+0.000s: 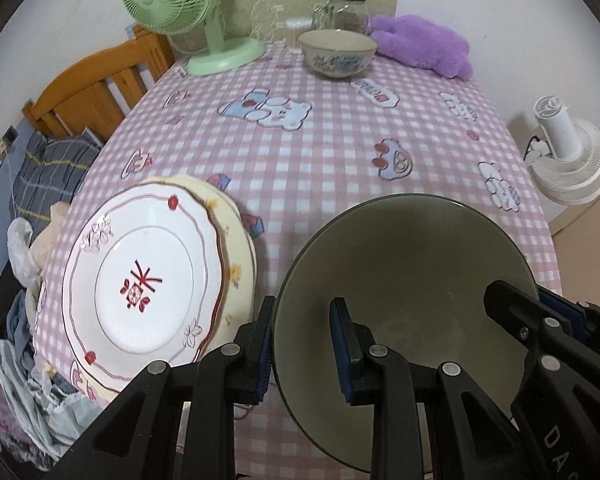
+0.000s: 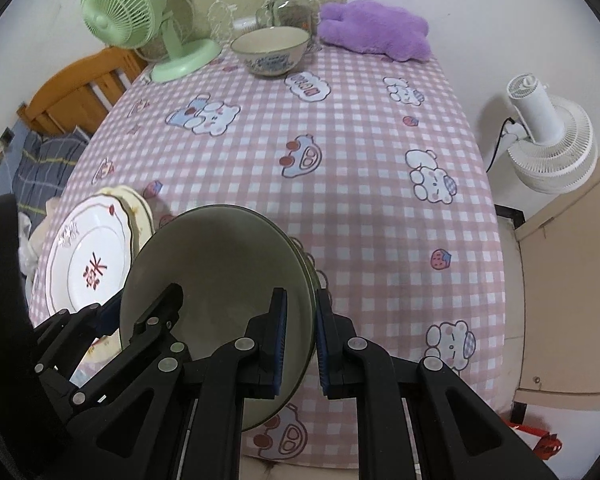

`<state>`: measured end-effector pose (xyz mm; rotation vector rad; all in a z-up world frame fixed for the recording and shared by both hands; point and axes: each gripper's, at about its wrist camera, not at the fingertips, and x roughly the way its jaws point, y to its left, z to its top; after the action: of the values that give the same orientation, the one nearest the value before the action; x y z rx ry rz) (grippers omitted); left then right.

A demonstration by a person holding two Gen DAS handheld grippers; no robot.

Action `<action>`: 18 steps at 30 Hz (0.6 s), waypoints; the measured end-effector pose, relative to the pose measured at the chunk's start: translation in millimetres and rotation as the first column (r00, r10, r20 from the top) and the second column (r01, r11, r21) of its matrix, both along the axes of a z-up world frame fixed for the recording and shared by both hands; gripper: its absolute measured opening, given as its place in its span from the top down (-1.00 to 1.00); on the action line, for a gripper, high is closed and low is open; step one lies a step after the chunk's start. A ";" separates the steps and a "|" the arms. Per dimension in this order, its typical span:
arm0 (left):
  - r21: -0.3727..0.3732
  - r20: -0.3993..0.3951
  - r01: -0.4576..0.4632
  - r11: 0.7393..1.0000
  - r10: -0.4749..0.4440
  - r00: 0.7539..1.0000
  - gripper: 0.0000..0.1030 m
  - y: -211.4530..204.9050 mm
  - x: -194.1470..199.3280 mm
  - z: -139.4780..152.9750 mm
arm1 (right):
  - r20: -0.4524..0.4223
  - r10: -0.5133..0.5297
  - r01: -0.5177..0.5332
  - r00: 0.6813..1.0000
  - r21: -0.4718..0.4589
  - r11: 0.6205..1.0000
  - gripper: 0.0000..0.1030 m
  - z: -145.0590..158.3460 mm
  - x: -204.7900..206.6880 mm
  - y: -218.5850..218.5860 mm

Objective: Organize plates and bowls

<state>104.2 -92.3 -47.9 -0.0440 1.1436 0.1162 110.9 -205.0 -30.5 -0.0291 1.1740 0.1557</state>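
A large grey-green bowl (image 1: pixel 412 280) sits at the near edge of the table; it also shows in the right wrist view (image 2: pixel 228 256). My left gripper (image 1: pixel 302 344) straddles its left rim, one finger inside and one outside, with a gap still showing. My right gripper (image 2: pixel 302 340) straddles its right rim the same way and appears in the left wrist view (image 1: pixel 540 320). A white plate with red patterns (image 1: pixel 148 272) lies on a cream plate (image 1: pixel 236 240) to the left. A floral bowl (image 1: pixel 338 54) stands at the far side.
A green fan (image 1: pixel 180 4), a glass jar (image 1: pixel 346 10) and a purple plush (image 1: pixel 424 44) line the far edge of the pink checked tablecloth (image 1: pixel 320 152). A white fan (image 1: pixel 568 156) stands on the floor to the right. A wooden bed frame (image 1: pixel 96 84) is at left.
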 end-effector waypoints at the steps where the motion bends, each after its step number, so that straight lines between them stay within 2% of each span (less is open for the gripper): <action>1: 0.000 -0.002 -0.005 1.000 0.005 1.000 0.53 0.0 0.0 -1.6 | -0.002 0.005 -0.005 1.000 -0.001 1.000 0.68 -1.3 0.3 0.3; 9: 0.001 -0.023 -0.024 1.000 0.024 0.999 0.53 -1.3 2.8 -13.4 | -0.028 0.025 -0.026 0.999 -0.012 1.000 0.68 -13.1 4.8 1.2; 18: 0.006 -0.015 -0.004 1.000 0.004 1.000 0.53 -4.5 8.3 -16.4 | -0.011 0.013 -0.013 1.000 -0.021 1.000 0.68 -18.4 11.8 -1.4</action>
<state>112.6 -96.8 -64.3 -0.0404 1.1580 0.1237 122.6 -206.4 -48.9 -0.0542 1.1865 0.1550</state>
